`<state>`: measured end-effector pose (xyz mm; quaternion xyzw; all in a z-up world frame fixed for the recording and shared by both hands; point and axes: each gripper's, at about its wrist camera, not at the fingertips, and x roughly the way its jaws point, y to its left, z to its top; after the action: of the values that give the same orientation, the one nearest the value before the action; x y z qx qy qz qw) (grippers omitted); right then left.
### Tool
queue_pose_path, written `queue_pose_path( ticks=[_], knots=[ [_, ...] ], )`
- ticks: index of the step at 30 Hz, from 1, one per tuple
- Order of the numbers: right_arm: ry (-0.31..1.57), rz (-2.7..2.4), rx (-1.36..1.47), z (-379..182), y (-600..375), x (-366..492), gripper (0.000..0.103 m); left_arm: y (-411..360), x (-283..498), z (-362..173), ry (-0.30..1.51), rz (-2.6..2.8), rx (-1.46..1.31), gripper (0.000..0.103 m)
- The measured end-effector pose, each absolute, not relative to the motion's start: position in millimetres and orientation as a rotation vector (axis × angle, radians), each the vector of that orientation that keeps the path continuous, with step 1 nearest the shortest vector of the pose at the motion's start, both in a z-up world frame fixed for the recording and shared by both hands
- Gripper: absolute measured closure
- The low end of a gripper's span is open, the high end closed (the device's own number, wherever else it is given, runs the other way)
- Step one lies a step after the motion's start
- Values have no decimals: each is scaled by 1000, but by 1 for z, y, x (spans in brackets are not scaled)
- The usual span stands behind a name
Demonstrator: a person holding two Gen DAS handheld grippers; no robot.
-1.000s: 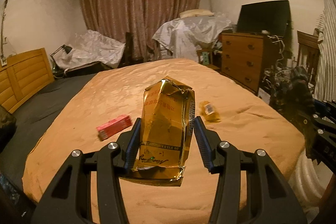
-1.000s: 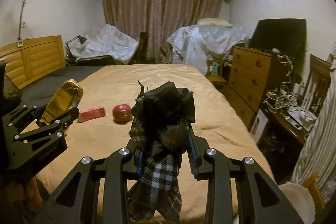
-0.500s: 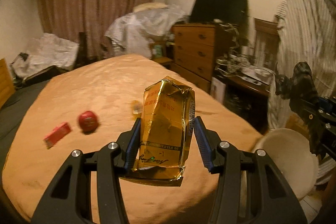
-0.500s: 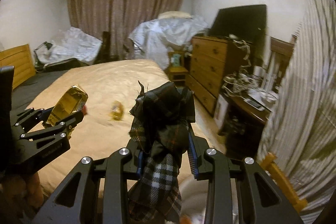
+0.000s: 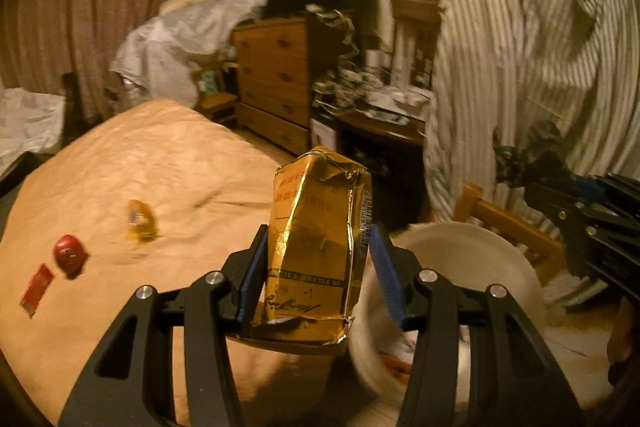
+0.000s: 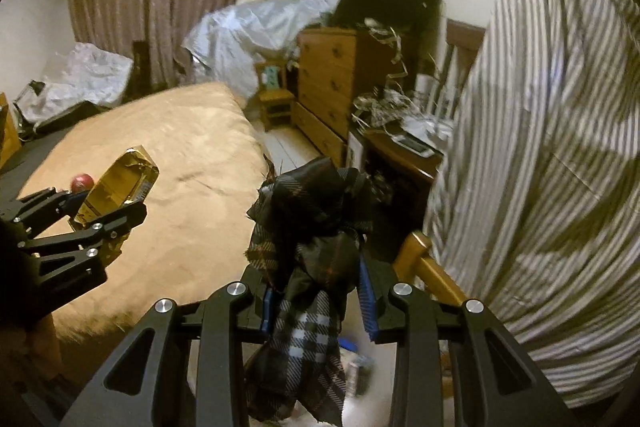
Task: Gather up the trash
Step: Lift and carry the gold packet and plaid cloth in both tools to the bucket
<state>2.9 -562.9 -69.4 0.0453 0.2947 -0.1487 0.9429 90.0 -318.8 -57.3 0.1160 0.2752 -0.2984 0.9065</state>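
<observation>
Left wrist view: the left hand-held gripper [image 5: 316,273] stands partly open with its blue pads pressed on the sides of a crumpled gold packet [image 5: 318,247], which stands upright between the fingers. Below and to the right of the packet sits a white bin [image 5: 472,267] on the floor, with some rubbish showing inside. On the bed [image 5: 160,167] to the left lie a small gold wrapper [image 5: 140,221], a red round thing [image 5: 70,254] and a red box [image 5: 36,285], all apart from one another. At the right edge the right hand-held gripper [image 5: 520,167] shows.

Right wrist view: the right hand-held gripper [image 6: 318,297] is nearly closed, clamped on a bunched dark plaid cloth [image 6: 312,251] that hangs down between the fingers. At the left, the left hand-held gripper [image 6: 108,201] holds the gold packet [image 6: 120,183] over the edge of the bed [image 6: 180,147]. A striped sheet [image 6: 540,167] fills the right side.
</observation>
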Motion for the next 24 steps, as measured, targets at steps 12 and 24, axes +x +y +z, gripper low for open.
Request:
queue_pose_path(
  ticks=[12,24],
  knots=[
    [888,-241,173,-126,-634,38,69,-391,96,-91,756,-767,372,55],
    [1023,-183,233,-163,-628,63,69,-407,105,-130,901,-805,449,54]
  ],
)
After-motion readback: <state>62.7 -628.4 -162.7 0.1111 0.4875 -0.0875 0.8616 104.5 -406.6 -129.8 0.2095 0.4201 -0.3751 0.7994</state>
